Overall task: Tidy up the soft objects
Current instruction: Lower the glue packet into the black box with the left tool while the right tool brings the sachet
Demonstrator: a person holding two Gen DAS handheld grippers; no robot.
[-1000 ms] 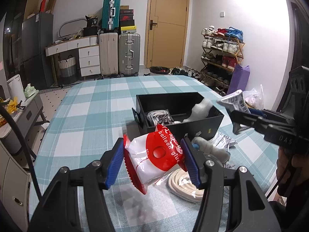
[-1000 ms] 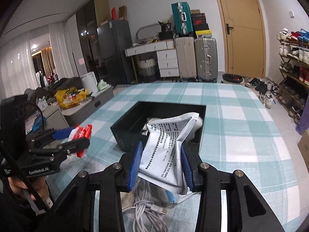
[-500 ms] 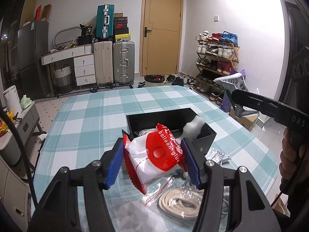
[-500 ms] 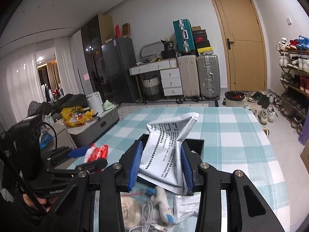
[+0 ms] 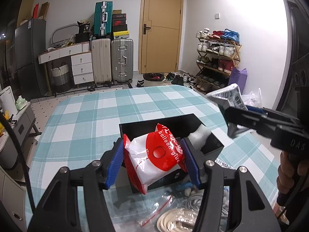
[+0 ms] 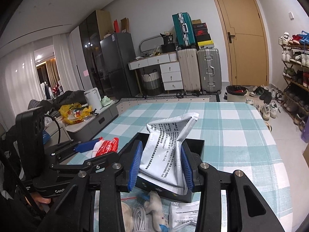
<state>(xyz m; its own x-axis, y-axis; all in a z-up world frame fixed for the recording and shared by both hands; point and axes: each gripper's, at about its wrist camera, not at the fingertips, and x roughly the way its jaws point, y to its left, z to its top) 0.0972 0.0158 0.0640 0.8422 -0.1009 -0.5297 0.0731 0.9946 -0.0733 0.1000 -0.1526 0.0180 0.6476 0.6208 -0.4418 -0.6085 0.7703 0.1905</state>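
My left gripper (image 5: 154,162) is clamped on a red-and-white packet of balloon glue (image 5: 156,154), its blue pads pressing both sides, and holds it in the air above the near wall of the black box (image 5: 214,145). My right gripper (image 6: 161,167) is clenched on a crumpled silver-white sachet (image 6: 166,147) printed with black text, lifted over the same box. The box stands on the checked tablecloth (image 5: 92,119) toward the table's near edge, with a white foam piece (image 5: 200,135) inside at its right end. Between the box and the near edge lie a coiled cream rope in a clear bag (image 5: 173,220), a white cable (image 6: 140,218), a small white plush toy (image 6: 155,205) and another flat white sachet (image 6: 184,214).
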